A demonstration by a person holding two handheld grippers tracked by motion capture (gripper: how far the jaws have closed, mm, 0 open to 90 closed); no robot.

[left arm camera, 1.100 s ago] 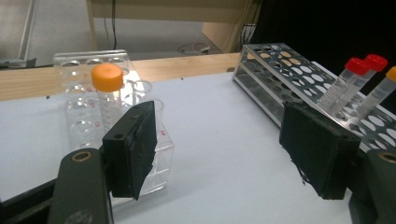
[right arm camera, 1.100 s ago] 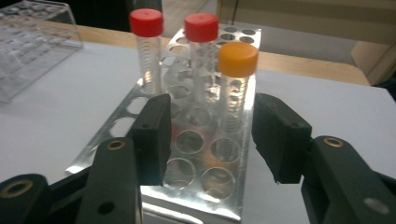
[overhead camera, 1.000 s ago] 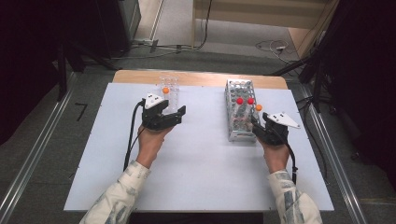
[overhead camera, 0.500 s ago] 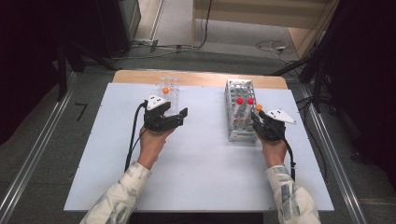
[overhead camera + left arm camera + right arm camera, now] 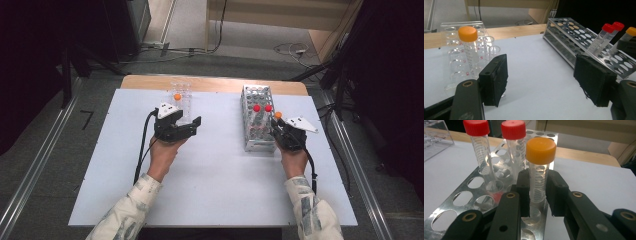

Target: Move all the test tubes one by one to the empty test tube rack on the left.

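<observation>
A metal tube rack (image 5: 248,145) lies at the right of the white table. Two red-capped tubes (image 5: 262,108) and one orange-capped tube (image 5: 278,115) stand in it. My right gripper (image 5: 278,123) has just been closing its jaws, and in the right gripper view both pads press on the orange-capped tube (image 5: 540,152) below its cap, while its foot still sits in a hole of the rack (image 5: 461,202). My left gripper (image 5: 186,118) is open with nothing between the pads (image 5: 495,80). It faces a clear plastic rack (image 5: 451,62) holding another orange-capped tube (image 5: 469,47).
The clear rack (image 5: 181,95) stands near the table's far edge, left of centre. A wooden strip (image 5: 210,83) runs along the far side. Bare white surface (image 5: 215,175) lies between and in front of my hands. Cables trail from both grippers.
The right gripper's jaws have closed onto the orange-capped tube in the metal rack. The left hand and its gripper have stayed where they were.
</observation>
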